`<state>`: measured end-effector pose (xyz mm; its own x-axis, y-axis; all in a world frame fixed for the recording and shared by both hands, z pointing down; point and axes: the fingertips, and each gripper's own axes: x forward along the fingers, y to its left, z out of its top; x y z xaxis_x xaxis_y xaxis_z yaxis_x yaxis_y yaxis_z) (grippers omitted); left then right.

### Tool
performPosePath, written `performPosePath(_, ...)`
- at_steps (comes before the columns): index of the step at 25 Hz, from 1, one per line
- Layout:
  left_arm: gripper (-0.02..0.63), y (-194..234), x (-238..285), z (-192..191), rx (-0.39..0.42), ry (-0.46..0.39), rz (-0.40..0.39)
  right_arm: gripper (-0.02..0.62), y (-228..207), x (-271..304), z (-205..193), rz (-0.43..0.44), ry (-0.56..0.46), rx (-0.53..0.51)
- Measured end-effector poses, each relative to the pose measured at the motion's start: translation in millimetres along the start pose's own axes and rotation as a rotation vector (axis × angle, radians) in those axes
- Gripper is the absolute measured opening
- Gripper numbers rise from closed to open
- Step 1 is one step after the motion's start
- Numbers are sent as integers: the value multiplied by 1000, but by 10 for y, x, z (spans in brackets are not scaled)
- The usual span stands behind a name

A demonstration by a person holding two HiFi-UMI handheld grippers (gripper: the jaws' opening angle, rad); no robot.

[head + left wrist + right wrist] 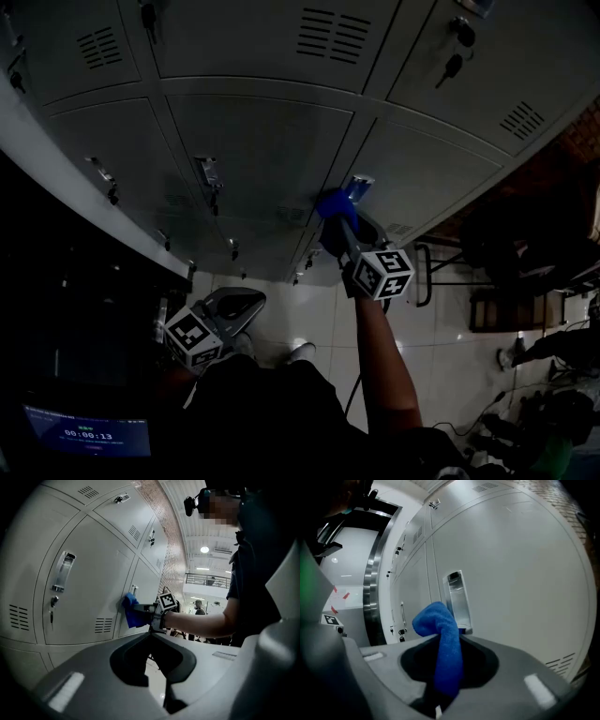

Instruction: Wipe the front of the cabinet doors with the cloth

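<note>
Grey metal cabinet doors (272, 150) fill the upper head view. My right gripper (339, 216) is shut on a blue cloth (330, 204), whose bunched end presses on a door next to a recessed handle (356, 186). In the right gripper view the cloth (446, 653) sticks up out of the jaws, just in front of the handle (457, 602) and door (520, 573). The left gripper view shows that cloth (131, 612) touching the door (89, 588). My left gripper (225, 309) hangs low, away from the doors, shut and holding nothing (152, 639).
Keys and small handles (208, 173) stick out of several doors. A metal-framed stool (441, 267) stands on the tiled floor to the right. A dark screen (89, 433) glows at lower left. Cables lie at lower right. People (199, 606) stand far behind.
</note>
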<state>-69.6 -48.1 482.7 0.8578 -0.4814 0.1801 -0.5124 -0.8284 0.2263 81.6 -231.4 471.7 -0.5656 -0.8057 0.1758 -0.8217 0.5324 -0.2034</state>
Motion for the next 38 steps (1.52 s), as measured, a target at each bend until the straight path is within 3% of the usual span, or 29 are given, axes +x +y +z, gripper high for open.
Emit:
performPosePath(9,2,23,92,7,0,0,-7,83,-211,-87,22,-75,-49,-28)
performPosePath(23,2,-87,448,-6,3,26,-50,83,-929,-483,-176,-231,-34,-74)
performPosePath(38,2,-173,582,-11,7,32,-77,83,-1939,-1237,-161,-475,-57,8)
